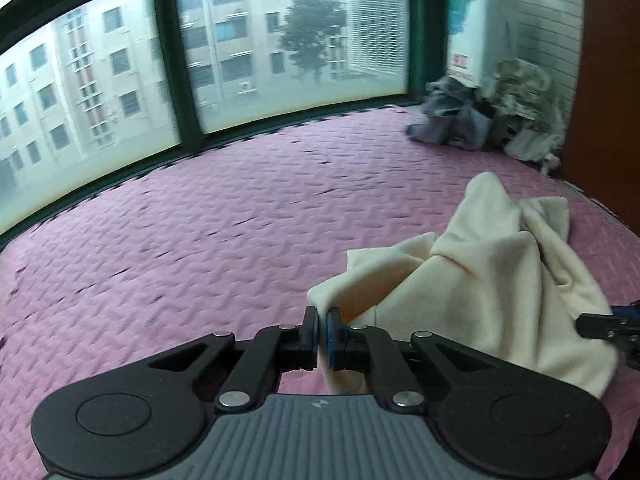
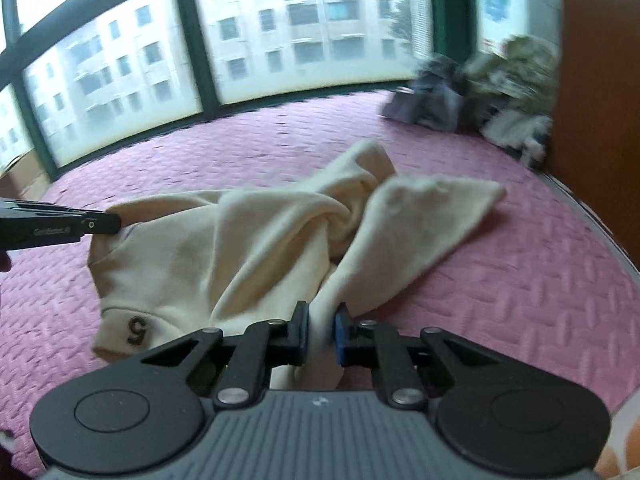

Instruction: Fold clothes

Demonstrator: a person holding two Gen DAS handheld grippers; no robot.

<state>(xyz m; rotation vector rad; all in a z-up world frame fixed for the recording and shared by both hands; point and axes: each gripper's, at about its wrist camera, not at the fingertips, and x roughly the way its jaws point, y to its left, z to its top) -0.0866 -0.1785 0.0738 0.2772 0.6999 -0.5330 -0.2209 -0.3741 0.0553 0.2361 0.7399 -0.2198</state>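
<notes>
Both grippers pinch cream garment [image 2: 256, 240] | left gripper [image 1: 322, 330] | right gripper [image 2: 322, 330] (on pink mat [image 1: 200, 220])

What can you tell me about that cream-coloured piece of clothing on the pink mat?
The cream garment looks like soft knit fabric, crumpled and twisted in the middle, not yet folded. A dark mark like a 5 or 6 sits near one hem. It lies partly on the pink quilted mat. The left gripper pinches one edge; the right gripper is shut on another bunched part.

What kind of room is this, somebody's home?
Probably a home sunroom or enclosed balcony: a pink quilted mat lies under big green-framed windows facing apartment blocks, with a laundry pile in the corner.
</notes>
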